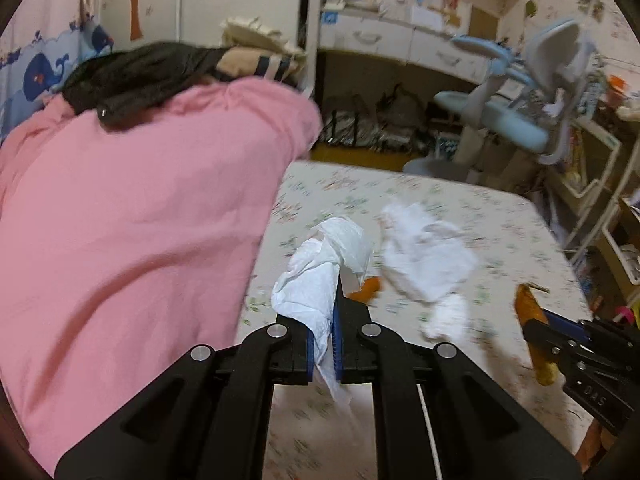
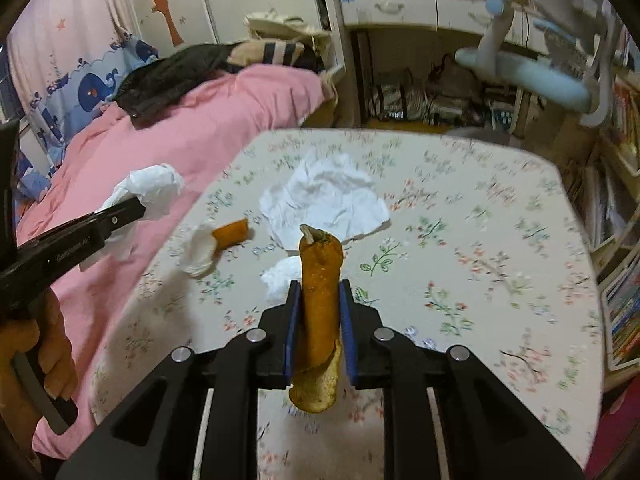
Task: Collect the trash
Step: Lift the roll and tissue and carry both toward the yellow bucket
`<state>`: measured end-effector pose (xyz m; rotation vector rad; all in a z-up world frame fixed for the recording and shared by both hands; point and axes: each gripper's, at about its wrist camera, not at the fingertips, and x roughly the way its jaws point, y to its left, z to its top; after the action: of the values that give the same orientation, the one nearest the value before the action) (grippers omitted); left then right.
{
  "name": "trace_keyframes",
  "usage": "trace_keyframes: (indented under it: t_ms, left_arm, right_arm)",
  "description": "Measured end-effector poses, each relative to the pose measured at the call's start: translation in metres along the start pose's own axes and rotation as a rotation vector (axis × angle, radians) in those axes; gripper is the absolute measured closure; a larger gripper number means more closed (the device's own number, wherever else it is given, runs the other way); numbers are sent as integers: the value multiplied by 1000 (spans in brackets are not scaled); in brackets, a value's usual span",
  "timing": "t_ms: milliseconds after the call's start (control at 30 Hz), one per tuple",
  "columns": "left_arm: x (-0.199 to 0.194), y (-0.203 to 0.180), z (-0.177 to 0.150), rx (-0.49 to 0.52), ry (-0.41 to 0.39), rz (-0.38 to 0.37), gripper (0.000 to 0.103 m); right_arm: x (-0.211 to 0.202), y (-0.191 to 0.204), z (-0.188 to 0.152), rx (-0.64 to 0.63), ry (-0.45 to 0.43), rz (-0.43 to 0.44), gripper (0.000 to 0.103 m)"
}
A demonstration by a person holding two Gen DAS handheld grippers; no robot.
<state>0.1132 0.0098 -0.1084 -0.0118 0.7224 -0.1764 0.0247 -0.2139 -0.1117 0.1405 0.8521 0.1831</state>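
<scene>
a child's bedroom: pink bedding [image 1: 132,208], whale curtain [image 1: 40,76], study desk [image 1: 400,36].

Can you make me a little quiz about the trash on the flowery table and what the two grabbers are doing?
1. True or false: the left gripper holds a white tissue.
2. What does the right gripper hold? A) orange peel roll B) spoon C) bottle
3. Fill in: the big crumpled tissue lies on the ____.

Key: 1 true; 2 A; 3 table.
</scene>
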Motion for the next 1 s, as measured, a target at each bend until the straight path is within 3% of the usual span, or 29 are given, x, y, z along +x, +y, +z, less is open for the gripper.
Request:
trace_keyframes:
  t_ms: [233,533,1000]
  left_arm:
    - [-60,-32,-26,30,-57,-52,96]
    - [-109,-46,-55,15,-91,-77,96]
    - [-128,-64,-73,37,-96,-98,96]
  right_arm:
    - [-50,19,-13,-71,-78,-42,84]
    - [-100,34,-36,-137,-163,-72,84]
    - [-119,35,-48,-153,-208,-79,84]
